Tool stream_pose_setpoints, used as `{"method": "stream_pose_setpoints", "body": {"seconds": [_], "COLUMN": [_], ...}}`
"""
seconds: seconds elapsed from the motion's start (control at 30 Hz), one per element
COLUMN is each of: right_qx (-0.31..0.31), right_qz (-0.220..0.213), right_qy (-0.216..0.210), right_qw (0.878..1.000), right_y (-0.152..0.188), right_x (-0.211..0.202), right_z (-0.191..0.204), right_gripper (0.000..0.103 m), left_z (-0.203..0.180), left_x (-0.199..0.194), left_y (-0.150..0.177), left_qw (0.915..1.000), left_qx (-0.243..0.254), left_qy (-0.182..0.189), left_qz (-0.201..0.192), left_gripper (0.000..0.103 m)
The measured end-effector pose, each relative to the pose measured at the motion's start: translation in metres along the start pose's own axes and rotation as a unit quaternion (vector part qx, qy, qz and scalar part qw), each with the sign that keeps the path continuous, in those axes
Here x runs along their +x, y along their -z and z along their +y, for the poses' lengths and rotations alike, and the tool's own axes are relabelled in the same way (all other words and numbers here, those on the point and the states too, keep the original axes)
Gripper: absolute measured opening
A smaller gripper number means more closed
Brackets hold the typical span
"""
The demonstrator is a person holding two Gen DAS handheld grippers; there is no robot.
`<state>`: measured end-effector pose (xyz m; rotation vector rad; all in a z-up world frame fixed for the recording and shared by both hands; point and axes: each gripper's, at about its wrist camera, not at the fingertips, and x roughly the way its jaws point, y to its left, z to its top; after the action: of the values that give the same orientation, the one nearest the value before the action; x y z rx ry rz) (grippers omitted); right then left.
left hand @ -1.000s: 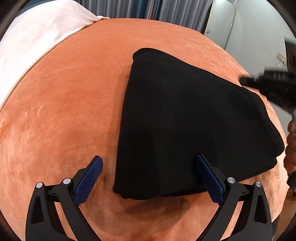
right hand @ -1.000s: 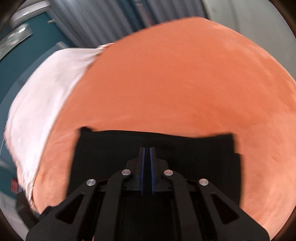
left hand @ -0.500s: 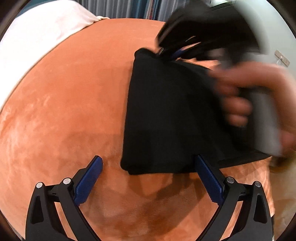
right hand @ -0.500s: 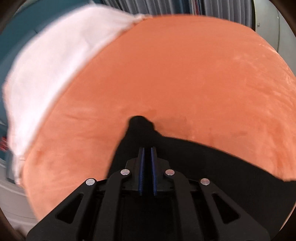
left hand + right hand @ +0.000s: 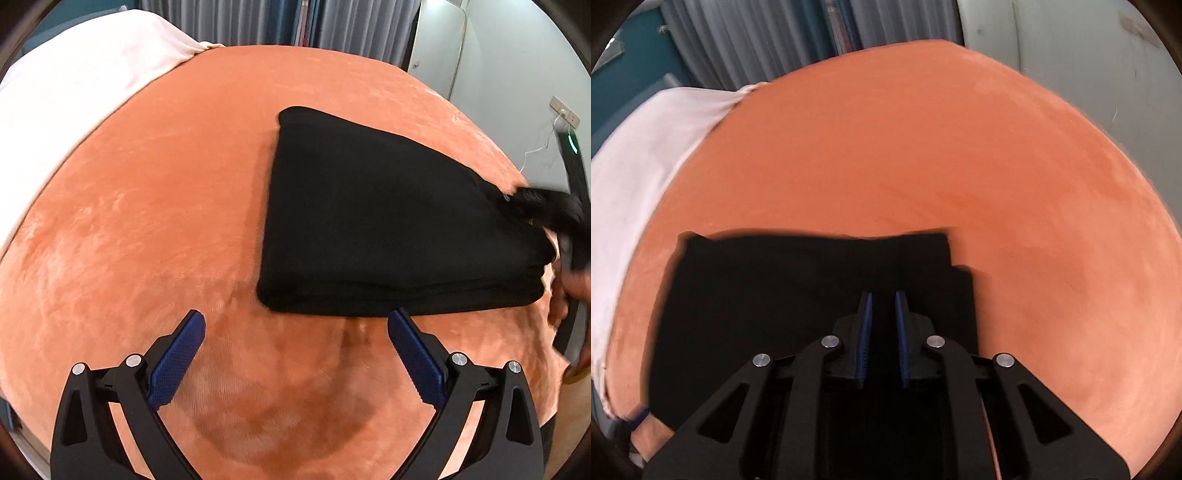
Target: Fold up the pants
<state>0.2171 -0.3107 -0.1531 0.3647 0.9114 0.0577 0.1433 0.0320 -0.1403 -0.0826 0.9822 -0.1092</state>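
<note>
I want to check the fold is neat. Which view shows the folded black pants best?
The left wrist view: the whole folded pants lie in frame on the orange blanket, stacked layers visible at the near edge. The right wrist view shows only part of them, the right gripper covering the near part.

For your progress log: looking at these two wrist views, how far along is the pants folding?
Done: the black pants lie on the orange blanket as a compact stack, with layered edges along the near side. In hand: the right gripper, its fingers nearly together, sits over the pants' right edge; whether it pinches cloth is unclear. The left gripper is open and short of the pants. Left: probably only a final tidy.
</note>
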Motion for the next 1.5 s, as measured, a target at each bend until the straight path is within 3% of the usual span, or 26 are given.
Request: {"method": "stream_pose_setpoints", "body": {"seconds": [0.03,0.07,0.13,0.23,0.4,0.6,0.7,0.8,1.03,1.17,1.3,1.4,1.5], "right_qx": [0.012,0.011,-0.007,-0.021,-0.031,-0.044,-0.039,-0.034,0.025,-0.003,-0.032,-0.030,-0.006], "right_qz": [-0.009,-0.026,-0.057,-0.055,-0.034,-0.011,-0.015,-0.019,0.025,0.017,-0.021,0.011,-0.006], "right_qy": [0.012,0.030,0.014,0.007,-0.013,-0.028,-0.037,-0.050,-0.115,-0.107,-0.100,-0.052,-0.080], "right_qw": [1.000,0.999,0.998,0.998,0.999,0.999,0.998,0.998,0.993,0.994,0.994,0.998,0.997], "right_y": [0.002,0.007,0.023,0.052,0.078,0.073,0.071,0.067,0.065,0.066,0.076,0.087,0.095], "right_x": [-0.015,-0.033,-0.064,-0.079,-0.091,-0.071,-0.070,-0.077,-0.057,-0.066,-0.108,-0.075,-0.083], "right_z": [-0.004,-0.006,-0.002,0.003,-0.015,-0.020,-0.018,-0.020,-0.042,-0.031,-0.020,-0.034,-0.041], "right_gripper": [0.006,0.013,0.014,0.055,0.055,0.055,0.043,0.043,0.048,0.028,0.026,0.028,0.032], "left_z": [-0.004,-0.005,-0.012,-0.013,-0.020,-0.020,-0.022,-0.020,-0.022,-0.026,-0.022,-0.016,-0.008], "left_x": [-0.005,-0.009,-0.020,-0.031,-0.045,-0.060,-0.064,-0.061,-0.064,-0.067,-0.074,-0.067,-0.057], "left_y": [0.002,0.003,0.010,0.017,0.023,0.025,0.025,0.023,0.022,0.022,0.021,0.021,0.022], "left_qw": [1.0000,0.9999,0.9993,0.9986,0.9976,0.9962,0.9952,0.9946,0.9944,0.9943,0.9936,0.9937,0.9954], "left_qx": [0.002,0.005,0.011,0.010,0.002,0.009,0.016,0.020,0.017,0.023,0.024,0.016,0.002], "left_qy": [-0.006,-0.013,-0.031,-0.048,-0.067,-0.082,-0.092,-0.098,-0.100,-0.099,-0.103,-0.106,-0.095], "left_qz": [-0.005,-0.008,-0.016,-0.021,-0.020,-0.026,-0.030,-0.028,-0.029,-0.030,-0.040,-0.031,-0.004], "left_gripper": [0.098,0.098,0.098,0.098,0.098,0.098,0.098,0.098,0.098,0.098,0.098,0.098,0.098]}}
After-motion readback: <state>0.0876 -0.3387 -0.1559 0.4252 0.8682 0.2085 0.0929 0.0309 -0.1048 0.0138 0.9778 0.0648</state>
